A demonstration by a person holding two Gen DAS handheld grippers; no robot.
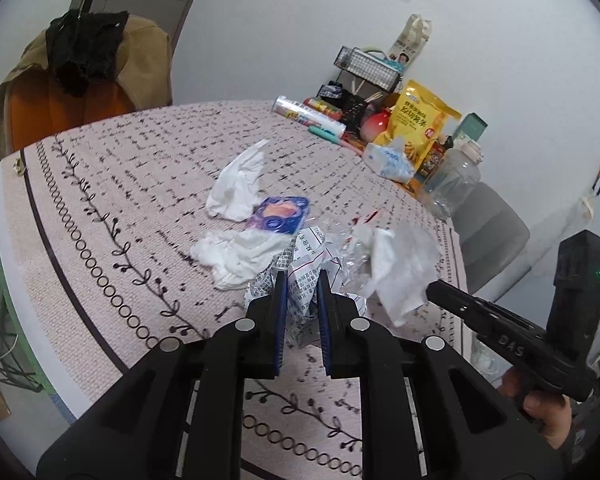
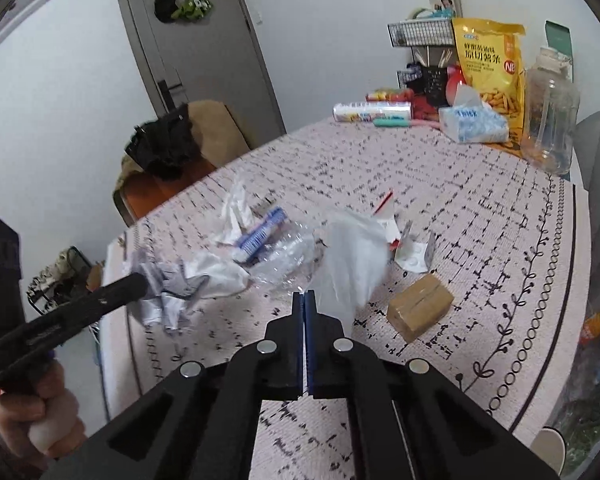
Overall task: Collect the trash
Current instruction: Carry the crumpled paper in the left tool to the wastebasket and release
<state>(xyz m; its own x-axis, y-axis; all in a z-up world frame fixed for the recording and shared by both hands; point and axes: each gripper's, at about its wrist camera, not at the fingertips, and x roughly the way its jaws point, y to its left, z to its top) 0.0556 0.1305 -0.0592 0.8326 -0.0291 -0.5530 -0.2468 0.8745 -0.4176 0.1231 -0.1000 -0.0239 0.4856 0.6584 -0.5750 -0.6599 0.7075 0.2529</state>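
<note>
Left gripper (image 1: 302,280) around crumpled paper (image 1: 306,276), seemingly.

The tablecloth (image 2: 440,208) is pale pink with black dashes and a vine-and-ring border. Far right, a yellow snack bag (image 2: 490,64); near centre, white tissues (image 1: 236,188), a blue-purple wrapper (image 1: 280,214).

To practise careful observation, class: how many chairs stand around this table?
2. In the left wrist view, an orange chair draped with clothes stands behind the table at its left; a grey chair stands at its right. Others may be hidden.
</note>
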